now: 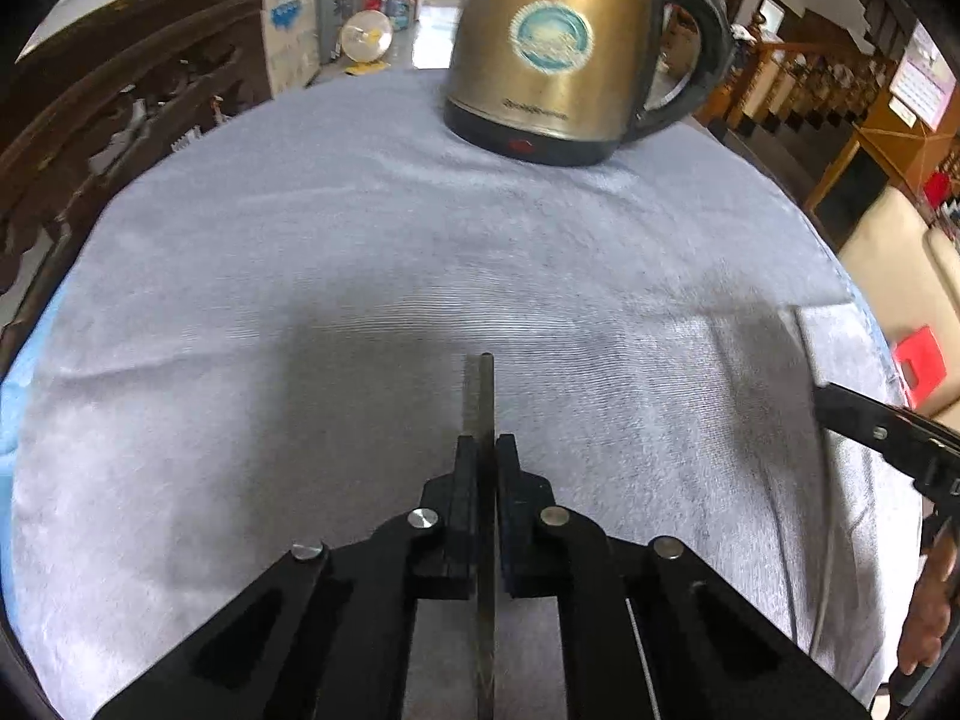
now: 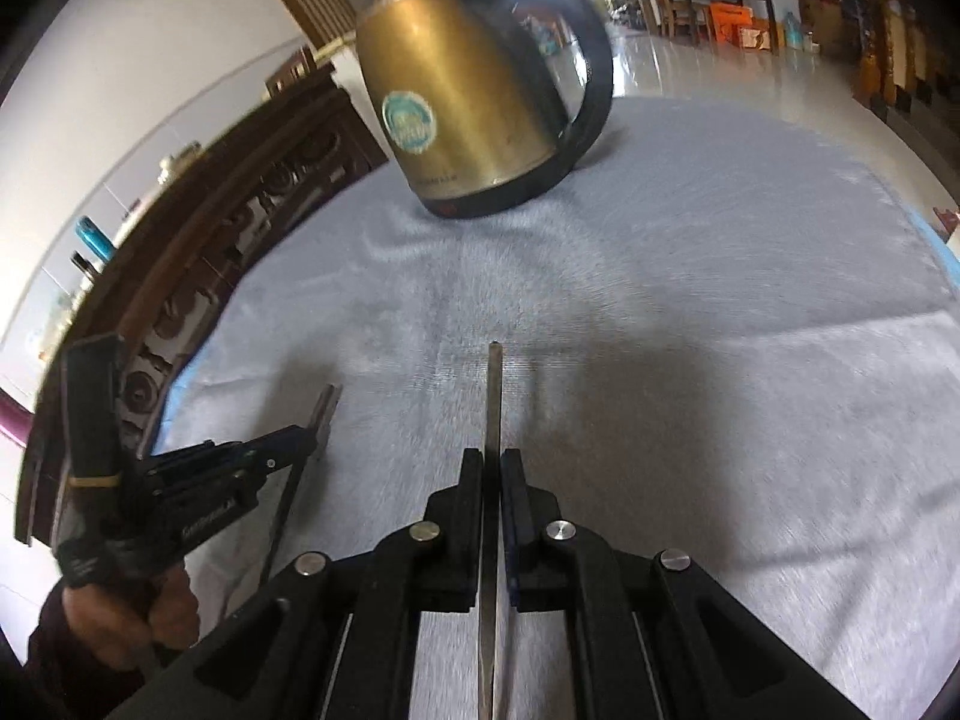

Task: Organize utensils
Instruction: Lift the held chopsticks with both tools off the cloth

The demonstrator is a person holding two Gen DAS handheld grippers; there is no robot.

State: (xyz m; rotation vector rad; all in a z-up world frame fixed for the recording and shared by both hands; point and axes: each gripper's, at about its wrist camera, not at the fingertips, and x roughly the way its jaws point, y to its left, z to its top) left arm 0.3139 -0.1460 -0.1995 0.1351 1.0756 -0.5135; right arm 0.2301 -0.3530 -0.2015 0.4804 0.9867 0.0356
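Left wrist view: we are clamping left gripper narrow on thin metal utensil, its end poking toward frame centre above grey cloth. Gold kettle is standing at top centre. Right gripper is showing at right edge.

Right wrist view: we are pinching right gripper on second metal utensil at lower centre. Left gripper, lower left, is gripping its utensil. Kettle is sitting at upper centre.
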